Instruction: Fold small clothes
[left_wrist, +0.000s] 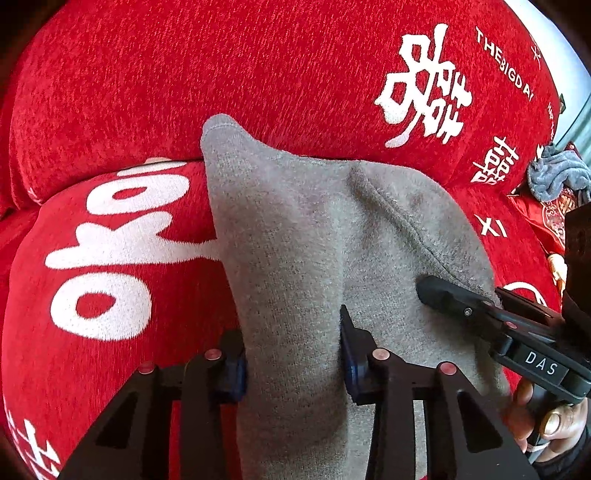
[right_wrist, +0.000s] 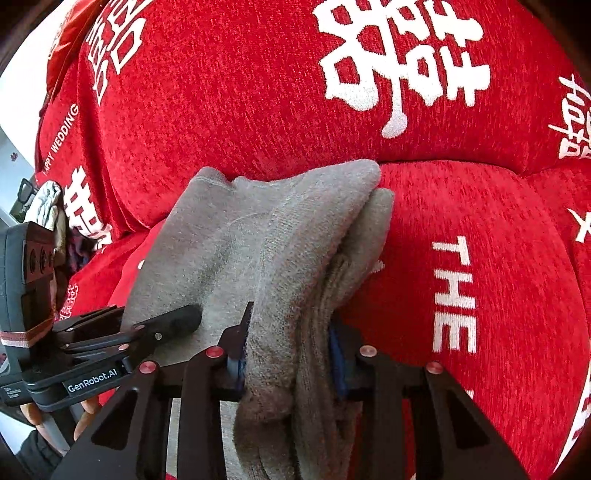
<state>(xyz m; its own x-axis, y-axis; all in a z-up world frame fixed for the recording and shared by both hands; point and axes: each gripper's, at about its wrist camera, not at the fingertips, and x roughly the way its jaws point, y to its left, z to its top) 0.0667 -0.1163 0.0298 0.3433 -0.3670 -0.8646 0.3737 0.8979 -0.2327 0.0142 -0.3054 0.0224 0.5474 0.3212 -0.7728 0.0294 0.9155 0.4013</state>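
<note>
A red sofa cover (left_wrist: 258, 74) with white lettering fills the scene. A grey garment (left_wrist: 314, 229) drapes across its seat, near the backrest. Left hand-held gripper (left_wrist: 293, 362) clamps its near edge; right hand-held gripper (right_wrist: 286, 354) pinches a bunched fold beside it.

Plain grey knit on the sock (left_wrist: 295, 236), slightly fuzzy, with a stitched seam line near one end. Bright red chenille on the sofa cover (left_wrist: 147, 74), flecked lighter red, printed with large white Chinese characters and white Latin capitals. Black on the left gripper (left_wrist: 295, 354), with blue pads inside the fingers (left_wrist: 351, 365) and small red rivet heads. Same black, blue and red on the right gripper (right_wrist: 288, 354). Grey-blue on a crumpled cloth (left_wrist: 557, 177) at the far edge.
</note>
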